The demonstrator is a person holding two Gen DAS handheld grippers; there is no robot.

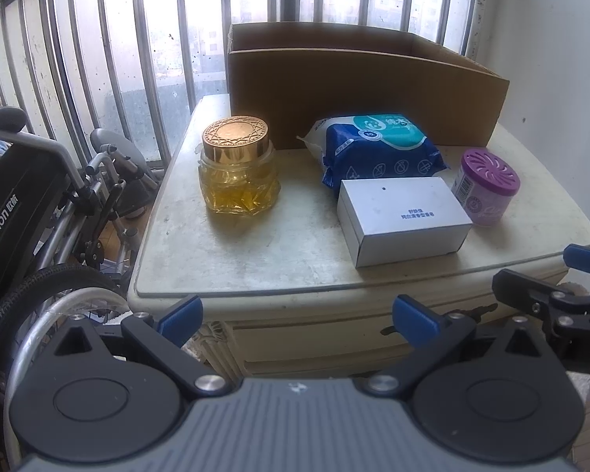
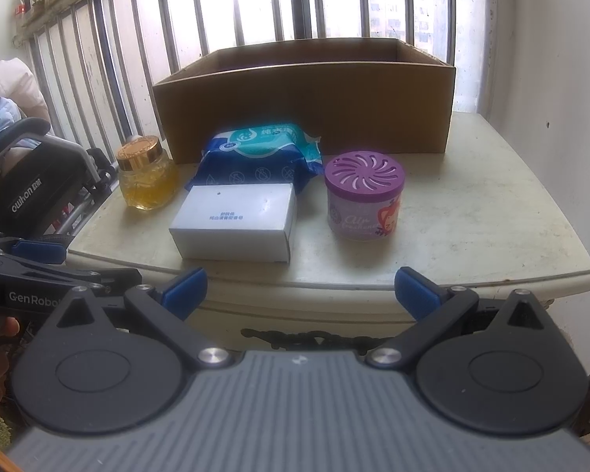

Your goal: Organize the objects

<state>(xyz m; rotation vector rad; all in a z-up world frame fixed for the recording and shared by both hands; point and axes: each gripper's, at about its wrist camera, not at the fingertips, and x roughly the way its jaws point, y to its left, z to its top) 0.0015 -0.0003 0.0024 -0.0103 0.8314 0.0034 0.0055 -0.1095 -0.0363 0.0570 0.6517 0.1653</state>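
Note:
On a cream cabinet top [image 1: 255, 251] [image 2: 472, 228] stand a glass jar of yellow liquid with a gold lid [image 1: 236, 167] [image 2: 145, 175], a blue wet-wipes pack [image 1: 377, 147] [image 2: 261, 153], a white box [image 1: 403, 218] [image 2: 236, 220] and a purple-lidded air freshener can [image 1: 487, 187] [image 2: 364, 194]. An open cardboard box [image 1: 365, 86] [image 2: 306, 106] stands behind them. My left gripper [image 1: 297, 320] is open and empty, short of the front edge. My right gripper [image 2: 301, 293] is open and empty too, also in front of the cabinet.
A wheelchair [image 1: 39, 212] [image 2: 31, 188] stands left of the cabinet. Window bars [image 1: 157, 39] run behind, and a white wall [image 2: 562, 78] is on the right. The right gripper shows at the right edge of the left wrist view [image 1: 558, 287].

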